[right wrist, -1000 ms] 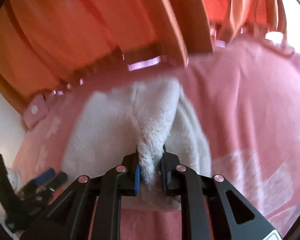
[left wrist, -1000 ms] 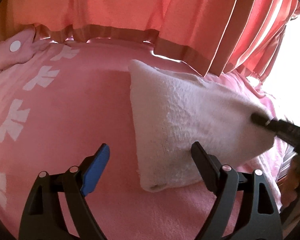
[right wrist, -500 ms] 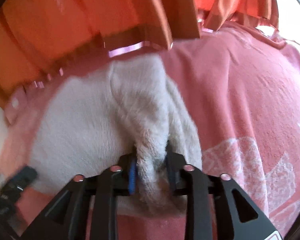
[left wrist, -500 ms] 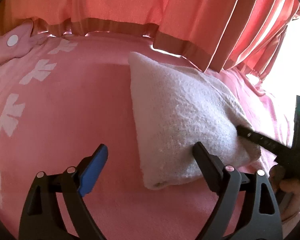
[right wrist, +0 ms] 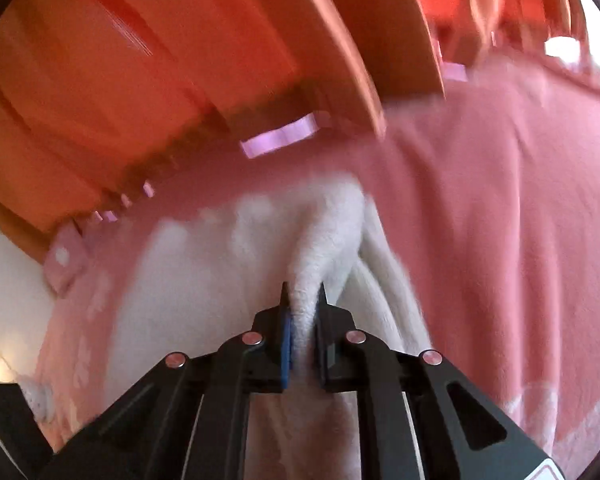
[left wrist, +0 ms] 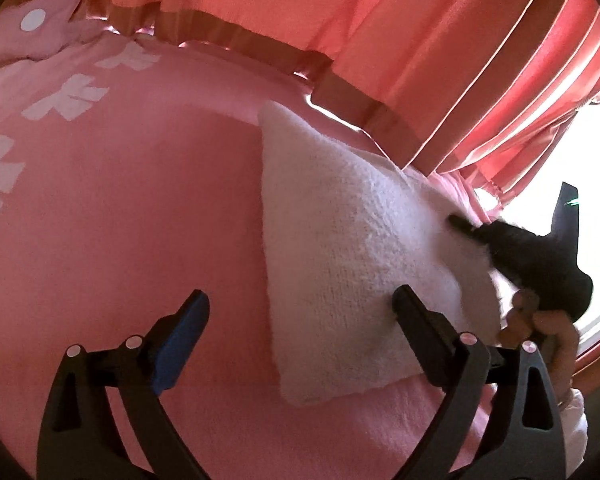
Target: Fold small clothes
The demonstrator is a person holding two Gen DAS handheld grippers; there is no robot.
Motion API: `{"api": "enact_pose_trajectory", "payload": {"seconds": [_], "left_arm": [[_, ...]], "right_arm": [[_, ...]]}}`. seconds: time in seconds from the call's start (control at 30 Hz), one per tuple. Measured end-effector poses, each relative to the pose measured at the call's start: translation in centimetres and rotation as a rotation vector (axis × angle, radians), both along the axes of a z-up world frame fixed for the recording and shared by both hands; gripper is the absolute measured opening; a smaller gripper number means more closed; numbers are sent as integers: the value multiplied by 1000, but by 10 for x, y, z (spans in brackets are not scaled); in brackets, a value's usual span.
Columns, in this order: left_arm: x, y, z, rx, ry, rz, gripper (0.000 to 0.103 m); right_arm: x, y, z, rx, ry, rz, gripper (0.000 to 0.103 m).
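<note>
A white fluffy cloth (left wrist: 348,248) lies folded on the pink blanket (left wrist: 120,208). My left gripper (left wrist: 300,298) hovers just above its near left edge. Its jaws are wide and still opening, the right finger over the cloth and the blue-padded left finger over blanket, gripping nothing. My right gripper (right wrist: 303,296) is closing on a raised fold of the cloth (right wrist: 320,248), and both pads press on it. In the left wrist view the right gripper (left wrist: 460,224) comes in from the right over the cloth's far side, with a hand (left wrist: 540,328) behind it.
Orange-red curtains (left wrist: 340,20) hang along the far edge of the bed. A pink pillow (left wrist: 40,36) lies at the far left corner. White bow patterns (left wrist: 68,100) mark the blanket on the left. A bright window (left wrist: 540,200) is at the right.
The right gripper loosened on the fold, pinched it again, and moved inward over the cloth. The left gripper sank slightly, rolled a little, and its jaws spread wider.
</note>
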State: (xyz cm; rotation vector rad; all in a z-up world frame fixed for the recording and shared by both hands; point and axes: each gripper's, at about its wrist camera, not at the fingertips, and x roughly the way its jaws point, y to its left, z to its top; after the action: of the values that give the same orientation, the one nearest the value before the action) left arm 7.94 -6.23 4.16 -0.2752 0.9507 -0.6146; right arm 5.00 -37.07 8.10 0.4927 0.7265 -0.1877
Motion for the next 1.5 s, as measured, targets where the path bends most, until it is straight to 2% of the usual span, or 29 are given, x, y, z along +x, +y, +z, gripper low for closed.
{"api": "enact_pose_trajectory", "payload": {"seconds": [0.03,0.07,0.13,0.17,0.27,0.37,0.43,0.47,0.6,0.73,0.8,0.83,0.9,0.97,1.03,1.07,1.1,1.13,1.17,1.23,1.3,1.37,1.47,1.5], "left_arm": [[0,0,0,0,-7,-4,91],[1,-1,0,-2,-11,-7,92],[2,-1,-2,-10,-12,-16,93],[3,-2,-4,-12,-11,-22,94],[3,-3,-3,-27,-16,-20,93],[3,-1,5,-63,-17,-31,93],[6,0,12,-90,-9,-31,94],[9,0,16,-114,1,-35,94],[30,-12,15,-134,77,-49,95],[55,-39,-12,-70,202,-109,95],[59,-44,-28,-98,259,-126,95],[60,-44,-37,-144,297,-129,95],[61,-43,-41,-192,295,-123,96],[62,-49,-37,-159,285,-164,95],[61,-51,-33,-140,262,-176,87],[60,-52,-32,-145,258,-176,81],[60,-52,-31,-146,250,-175,73],[60,-52,-26,-147,231,-186,68],[60,-53,-21,-143,214,-196,61],[61,-51,-3,-136,152,-215,55],[61,-48,20,-147,84,-227,54],[62,-36,53,-191,11,-233,54],[57,-3,108,-239,-170,-232,55],[56,5,120,-242,-212,-229,56]], "right_arm": [[-3,0,4,-21,-20,-5,9],[-2,-3,-3,-28,2,-16,9],[12,-13,-38,2,167,-19,10],[17,-14,-53,4,222,-11,10],[15,-3,-35,-91,181,21,15],[-2,-7,-19,-66,140,-39,32],[-17,-15,-15,-45,107,-94,72],[-22,-20,-14,-31,98,-124,75],[-24,-37,-40,153,188,-112,78],[-19,-38,-61,281,234,-82,78],[-14,-36,-67,320,244,-75,82],[-12,-36,-70,344,250,-70,84],[-5,-35,-75,371,258,-56,86],[1,-34,-77,362,260,-36,85],[6,-29,-73,359,234,7,54],[6,-24,-68,339,219,8,49],[7,-21,-63,306,211,11,39],[5,-15,-55,272,192,8,34],[4,-11,-47,256,163,7,33],[-1,-2,-25,214,68,19,29],[-8,14,10,153,-73,43,29],[-13,27,43,109,-185,61,28],[-13,48,93,110,-363,115,28],[-10,51,101,118,-382,130,29]]}}
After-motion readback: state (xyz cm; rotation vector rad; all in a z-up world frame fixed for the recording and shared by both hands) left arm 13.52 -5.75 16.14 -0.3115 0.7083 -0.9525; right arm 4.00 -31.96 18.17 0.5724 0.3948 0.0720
